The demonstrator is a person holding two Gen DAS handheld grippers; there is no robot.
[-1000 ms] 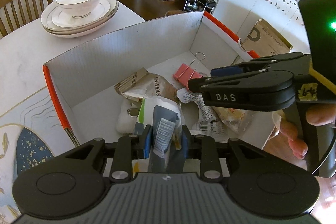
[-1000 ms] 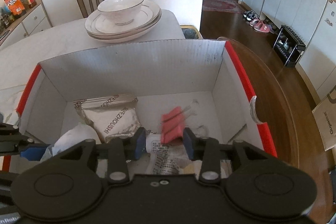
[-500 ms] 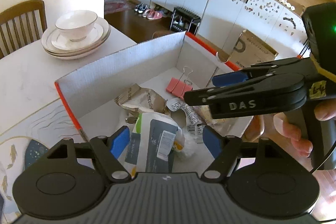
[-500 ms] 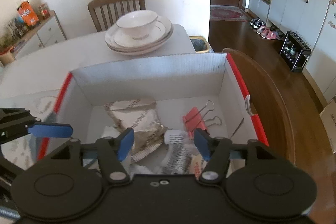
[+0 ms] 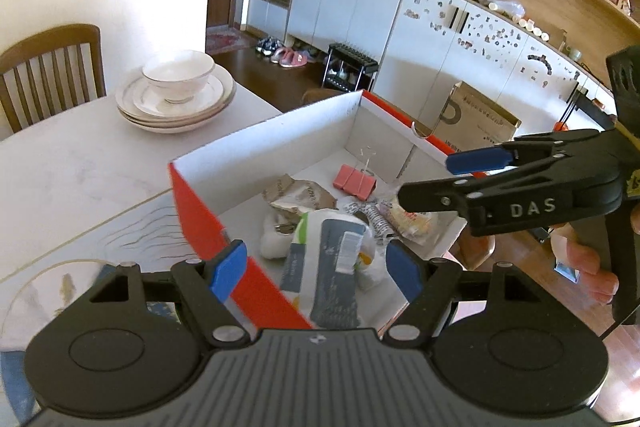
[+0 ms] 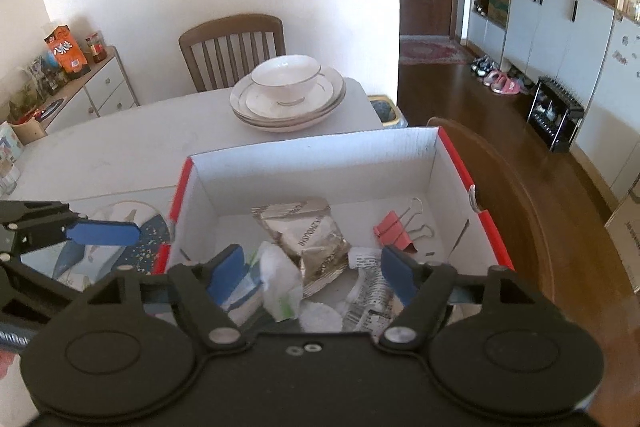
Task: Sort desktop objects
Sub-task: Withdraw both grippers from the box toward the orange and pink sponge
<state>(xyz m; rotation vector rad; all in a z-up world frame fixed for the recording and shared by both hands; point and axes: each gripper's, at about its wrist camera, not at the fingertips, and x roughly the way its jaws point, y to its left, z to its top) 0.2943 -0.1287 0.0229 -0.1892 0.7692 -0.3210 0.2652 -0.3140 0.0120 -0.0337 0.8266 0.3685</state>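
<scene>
A red-and-white cardboard box sits on the table. In it lie a pink binder clip, a silver snack packet, a grey-and-white pouch, crumpled white wrappers and a printed wrapper. My left gripper is open and empty above the box's near left corner. My right gripper is open and empty above the box's near side; it also shows at the right of the left wrist view.
Stacked white plates with a bowl stand on the table beyond the box. A wooden chair is behind them. A patterned placemat lies left of the box. The table edge and wooden floor are right.
Both grippers opened, letting go of the pouch (left) and the pink binder clip (right), which now lie in the box. Both grippers rose and pulled back from the box.
</scene>
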